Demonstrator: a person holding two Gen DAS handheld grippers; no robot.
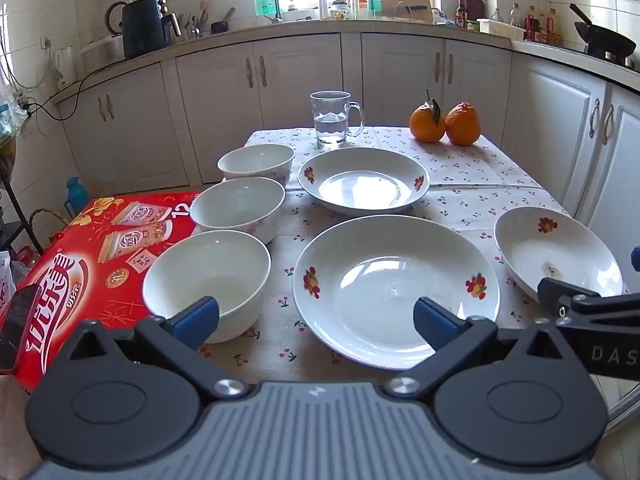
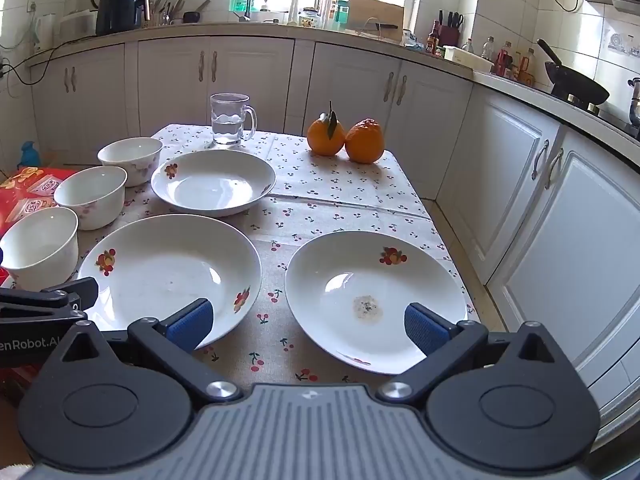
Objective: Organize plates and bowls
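Observation:
Three white bowls stand in a row on the table's left side: near bowl (image 1: 208,276), middle bowl (image 1: 238,208), far bowl (image 1: 256,162). Three white deep plates with fruit prints lie on the cherry tablecloth: near-centre plate (image 1: 396,288), far plate (image 1: 364,180), right plate (image 1: 556,252) with a small stain. The right wrist view shows the right plate (image 2: 376,296) and the near-centre plate (image 2: 168,272). My left gripper (image 1: 316,320) is open and empty, above the near edge between the near bowl and the centre plate. My right gripper (image 2: 308,326) is open and empty, between the centre and right plates.
A glass mug of water (image 1: 334,118) and two oranges (image 1: 444,124) stand at the table's far end. A red carton (image 1: 88,272) lies against the table's left side, with a phone (image 1: 16,326) on it. Kitchen cabinets and a counter run behind and to the right.

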